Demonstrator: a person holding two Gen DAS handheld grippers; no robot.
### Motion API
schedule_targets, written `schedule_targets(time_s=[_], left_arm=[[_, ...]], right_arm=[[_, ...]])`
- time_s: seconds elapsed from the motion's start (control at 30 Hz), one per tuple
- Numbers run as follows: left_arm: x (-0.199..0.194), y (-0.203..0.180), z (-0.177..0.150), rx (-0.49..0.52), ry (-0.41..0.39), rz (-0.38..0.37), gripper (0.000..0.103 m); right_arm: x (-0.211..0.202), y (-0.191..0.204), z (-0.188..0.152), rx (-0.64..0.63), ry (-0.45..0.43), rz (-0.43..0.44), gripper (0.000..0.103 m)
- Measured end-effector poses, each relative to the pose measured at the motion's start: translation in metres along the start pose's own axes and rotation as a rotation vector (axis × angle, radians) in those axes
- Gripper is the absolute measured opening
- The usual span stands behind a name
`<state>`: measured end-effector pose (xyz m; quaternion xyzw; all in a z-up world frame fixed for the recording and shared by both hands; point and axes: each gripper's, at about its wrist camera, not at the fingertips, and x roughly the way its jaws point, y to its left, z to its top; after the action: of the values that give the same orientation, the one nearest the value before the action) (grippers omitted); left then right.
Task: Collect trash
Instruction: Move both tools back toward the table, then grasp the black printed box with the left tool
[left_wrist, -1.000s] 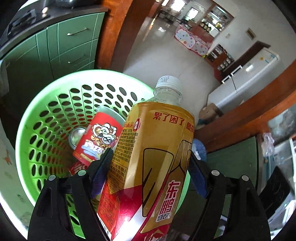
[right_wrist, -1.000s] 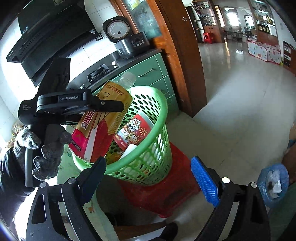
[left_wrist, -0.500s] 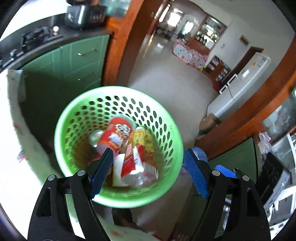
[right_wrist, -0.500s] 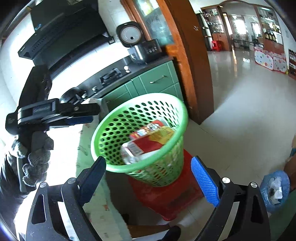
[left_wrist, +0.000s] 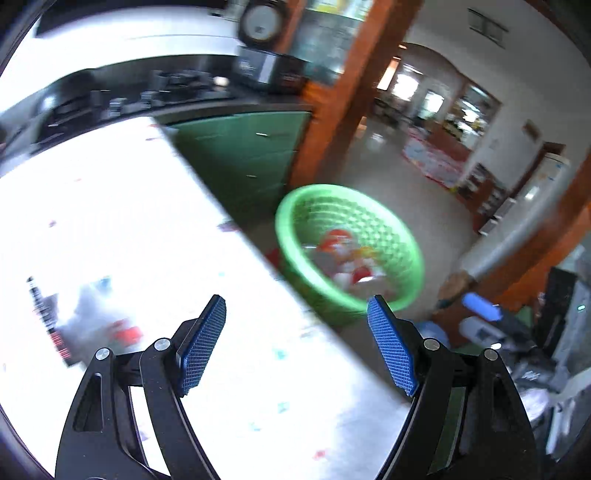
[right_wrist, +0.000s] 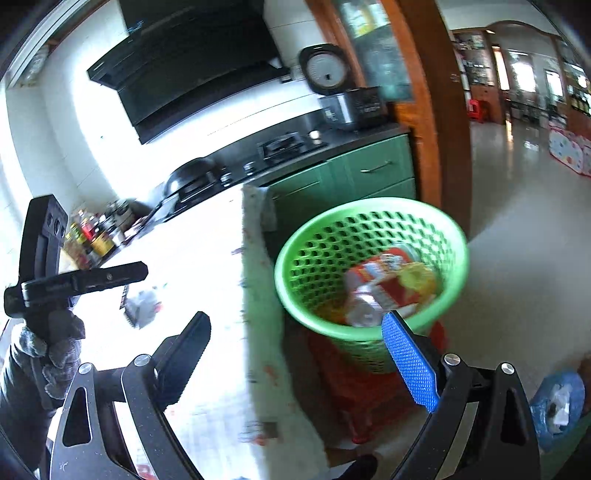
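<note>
A green perforated basket (right_wrist: 325, 236) stands on a red stool beside the table and holds the yellow-red drink bottle (right_wrist: 417, 277), a red snack can (right_wrist: 373, 273) and other trash. It shows blurred in the left wrist view (left_wrist: 295, 210). A crumpled clear wrapper with red print (left_wrist: 92, 321) lies on the white tablecloth; it also shows in the right wrist view (right_wrist: 142, 306). My left gripper (left_wrist: 295, 343) is open and empty over the table near its edge, and appears in the right wrist view (right_wrist: 122, 275). My right gripper (right_wrist: 295, 354) is open and empty, over the table edge beside the basket.
A white patterned tablecloth (right_wrist: 207, 280) covers the table. Green cabinets (right_wrist: 369, 173) with a stove and rice cooker (right_wrist: 351, 103) stand behind. A wooden door frame (right_wrist: 436, 110) is right of the basket. A blue bag (right_wrist: 557, 402) lies on the floor.
The left gripper let the drink bottle drop into the basket, then swung left and back over the table. The right gripper shifted slightly left.
</note>
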<state>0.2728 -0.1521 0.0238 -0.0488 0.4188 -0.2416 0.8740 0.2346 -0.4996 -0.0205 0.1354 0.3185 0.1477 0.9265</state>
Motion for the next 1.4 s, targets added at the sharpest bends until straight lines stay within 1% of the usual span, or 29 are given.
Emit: schedule_targets(time_s=[0.1,0.13,0.27,0.33,0.4,0.53,0.67,0.73,0.8,0.83,0.9,0.93,0.97,1.0,1.03,1.1,1.17,1.3,1.4], left_arm=[[-0.021,0.032,-0.007,-0.034,-0.042,0.113,0.078],[-0.027,0.044,-0.008,-0.054,-0.05,0.137,0.078],[-0.04,0.101,0.001,-0.18,-0.068,0.245,0.078],[-0.041,0.129,0.006,-0.255,-0.065,0.286,0.078],[-0.037,0.152,0.009,-0.319,-0.05,0.307,0.078],[-0.025,0.183,0.004,-0.425,-0.012,0.311,0.077],[-0.012,0.199,-0.001,-0.509,0.006,0.296,0.076],[-0.007,0.204,-0.002,-0.531,0.012,0.305,0.072],[-0.002,0.207,-0.003,-0.551,0.023,0.288,0.067],[0.001,0.208,-0.004,-0.557,0.029,0.285,0.064],[0.005,0.209,-0.004,-0.564,0.041,0.285,0.064],[0.006,0.211,-0.005,-0.566,0.044,0.282,0.062],[0.006,0.212,-0.006,-0.566,0.047,0.281,0.058],[0.007,0.214,-0.007,-0.567,0.055,0.28,0.052],[0.006,0.216,-0.01,-0.57,0.061,0.28,0.048],[0.002,0.221,-0.014,-0.581,0.055,0.253,0.045],[-0.005,0.225,-0.017,-0.585,0.049,0.241,0.044],[-0.019,0.232,-0.021,-0.567,0.05,0.259,0.042],[-0.026,0.241,-0.026,-0.573,0.052,0.264,0.042]], right_arm=[[0.006,0.023,0.0,-0.035,0.013,0.025,0.091],[0.009,0.03,0.0,-0.044,0.017,0.033,0.091],[0.018,0.054,0.001,-0.067,0.042,0.072,0.091],[0.022,0.068,0.001,-0.091,0.049,0.086,0.091],[0.026,0.079,0.001,-0.107,0.058,0.102,0.091],[0.038,0.094,0.001,-0.128,0.079,0.12,0.091],[0.05,0.104,0.0,-0.144,0.105,0.133,0.091],[0.056,0.107,0.0,-0.151,0.118,0.136,0.091],[0.061,0.11,-0.001,-0.159,0.13,0.14,0.091],[0.063,0.113,-0.002,-0.162,0.135,0.142,0.091],[0.068,0.117,-0.002,-0.166,0.146,0.148,0.091],[0.069,0.118,-0.002,-0.17,0.15,0.152,0.091],[0.071,0.121,-0.002,-0.176,0.154,0.154,0.091],[0.073,0.124,-0.003,-0.182,0.158,0.156,0.091],[0.074,0.126,-0.003,-0.187,0.162,0.16,0.091],[0.076,0.13,-0.003,-0.195,0.17,0.167,0.091],[0.081,0.136,-0.004,-0.203,0.181,0.177,0.091],[0.091,0.152,-0.004,-0.219,0.198,0.197,0.091],[0.098,0.166,-0.006,-0.233,0.21,0.219,0.091]])
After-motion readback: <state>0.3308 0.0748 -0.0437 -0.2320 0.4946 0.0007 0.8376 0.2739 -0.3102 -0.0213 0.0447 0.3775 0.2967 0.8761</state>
